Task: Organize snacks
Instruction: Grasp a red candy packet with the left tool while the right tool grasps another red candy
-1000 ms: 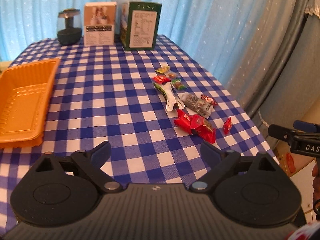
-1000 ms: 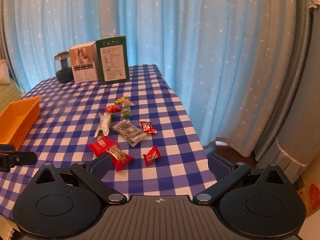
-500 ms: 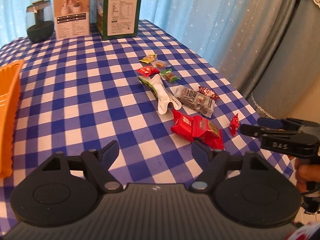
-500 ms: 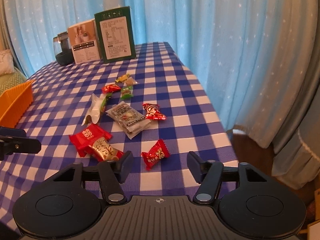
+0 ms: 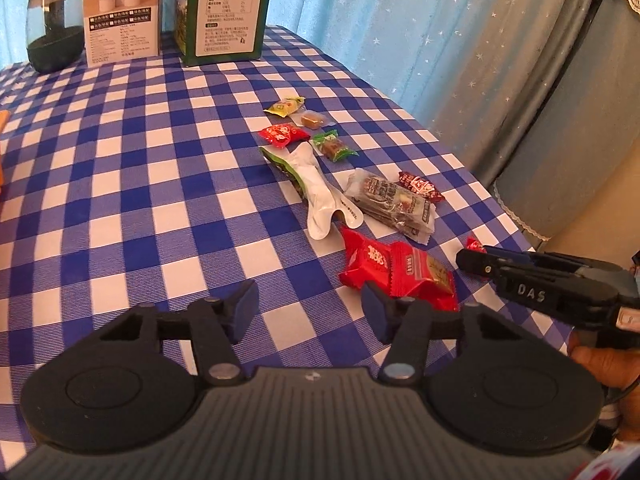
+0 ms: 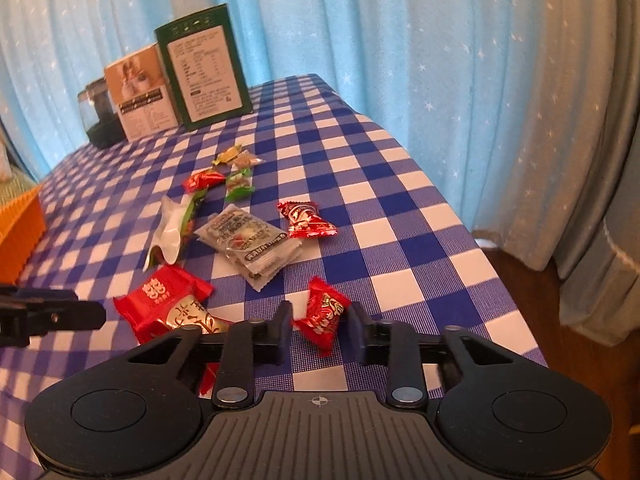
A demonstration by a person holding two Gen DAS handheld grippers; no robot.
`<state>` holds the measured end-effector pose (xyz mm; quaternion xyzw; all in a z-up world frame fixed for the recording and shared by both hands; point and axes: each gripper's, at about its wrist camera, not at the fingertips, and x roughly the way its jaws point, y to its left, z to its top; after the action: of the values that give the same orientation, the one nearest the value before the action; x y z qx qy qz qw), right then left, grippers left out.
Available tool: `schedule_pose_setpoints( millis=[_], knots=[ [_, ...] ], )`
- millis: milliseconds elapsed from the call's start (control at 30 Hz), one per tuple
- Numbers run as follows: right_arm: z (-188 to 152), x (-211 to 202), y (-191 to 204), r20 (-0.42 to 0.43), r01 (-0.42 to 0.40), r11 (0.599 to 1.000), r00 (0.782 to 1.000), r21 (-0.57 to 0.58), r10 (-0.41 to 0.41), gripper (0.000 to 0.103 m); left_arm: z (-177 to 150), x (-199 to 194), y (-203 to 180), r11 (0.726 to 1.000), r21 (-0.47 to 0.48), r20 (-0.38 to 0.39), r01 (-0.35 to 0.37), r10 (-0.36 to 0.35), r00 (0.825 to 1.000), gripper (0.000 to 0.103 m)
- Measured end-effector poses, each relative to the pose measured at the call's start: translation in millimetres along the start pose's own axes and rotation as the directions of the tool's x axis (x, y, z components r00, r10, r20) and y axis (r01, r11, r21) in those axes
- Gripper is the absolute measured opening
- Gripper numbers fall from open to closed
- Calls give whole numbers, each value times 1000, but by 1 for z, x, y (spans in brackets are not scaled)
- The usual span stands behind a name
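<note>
- Room: blue curtain [image 6: 360, 40] fills the upper frame; wood floor at right edge.
- Table [image 6: 360, 152]: checked cloth, soft, may wrinkle under a dragged pad; orange tray [image 6: 20, 220] at left edge.
- Snacks [image 6: 248, 240]: loose cluster, centre frame; light, crinkly, likely slippery.
- Candy [image 6: 322, 312]: lower centre, between the right gripper [image 6: 318, 330] fingers; jaws apart, not yet clamped; grip mid-body, not the twisted ends.
- Left gripper [image 5: 306, 306]: jaws apart, empty, above cloth.
</note>
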<state>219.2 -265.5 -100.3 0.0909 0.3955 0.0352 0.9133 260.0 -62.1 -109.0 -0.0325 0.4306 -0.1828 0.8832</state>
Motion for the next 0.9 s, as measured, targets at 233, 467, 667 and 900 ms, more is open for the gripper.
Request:
schedule_pose_setpoints(
  millis=[233,467,667,900],
  knots=[
    [-3,-2,2,9,17,999,1000,-27,-17,20,8,12,-5,999,-7,7,44,-44,999,46],
    [-7,-5,2,5,16,999,1000,-28,-16,20,13,31,-14,996,27,-7,88,-88,996,44],
    [-7,-6,5,2,12,999,1000,-36,-12,20,15,48,-22,994,66,-40,89,-87,995,32],
    [-7,-8,6,8,14,999,1000,-37,-14,19,11,40,-18,993,86,-33,80,-77,996,25]
  ],
)
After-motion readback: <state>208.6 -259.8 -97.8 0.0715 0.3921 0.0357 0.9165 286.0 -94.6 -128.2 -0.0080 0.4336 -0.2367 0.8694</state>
